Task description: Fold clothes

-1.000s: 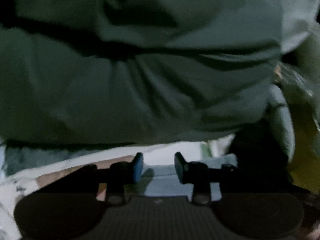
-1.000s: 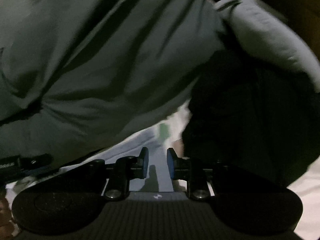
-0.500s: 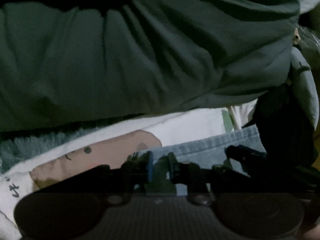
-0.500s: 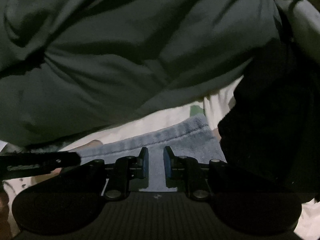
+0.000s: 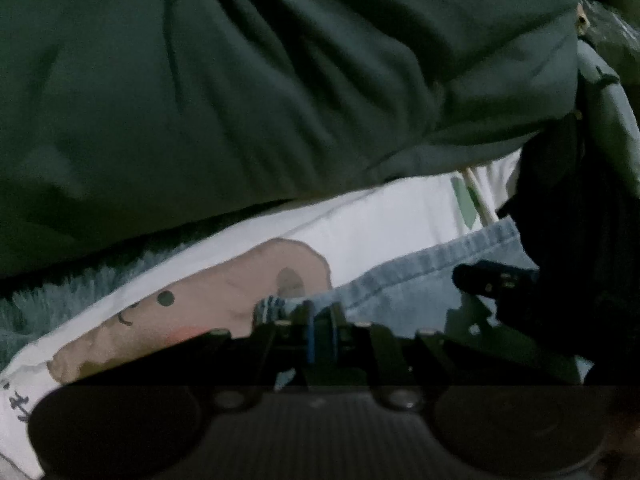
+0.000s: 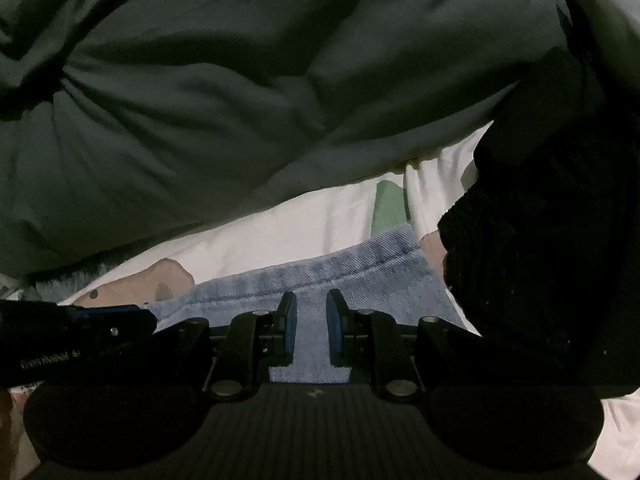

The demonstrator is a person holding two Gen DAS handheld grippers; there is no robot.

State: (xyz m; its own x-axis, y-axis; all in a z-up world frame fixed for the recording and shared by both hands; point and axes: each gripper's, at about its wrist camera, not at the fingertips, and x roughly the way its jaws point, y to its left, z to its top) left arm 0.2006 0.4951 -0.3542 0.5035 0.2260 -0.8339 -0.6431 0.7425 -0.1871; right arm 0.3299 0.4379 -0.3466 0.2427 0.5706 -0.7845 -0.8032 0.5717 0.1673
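Observation:
A light blue denim garment (image 5: pixel 420 280) (image 6: pixel 320 276) lies on a white printed cloth (image 5: pixel 380 228). My left gripper (image 5: pixel 320 328) sits at the denim's left corner. Its jaws are closing, almost together, with the bunched denim edge pinched between the pads. In the right wrist view it shows as a dark bar at the left (image 6: pixel 112 320). My right gripper (image 6: pixel 312 320) rests low over the denim just below its stitched hem. Its pads stand a little apart, with the denim showing flat in the gap and nothing pressed. The left wrist view shows its tip further right (image 5: pixel 492 280).
A bulky dark green quilted cover (image 5: pixel 280 100) (image 6: pixel 240 100) fills the space above the denim. A black garment (image 5: pixel 580 240) (image 6: pixel 540 240) lies close on the right. A teal fuzzy blanket (image 5: pixel 60 296) shows at the left under the white cloth.
Both grippers have sunk toward the denim, which now fills more of each view. The left jaws have narrowed from clearly apart to nearly together on the denim corner. The right jaws keep the same gap.

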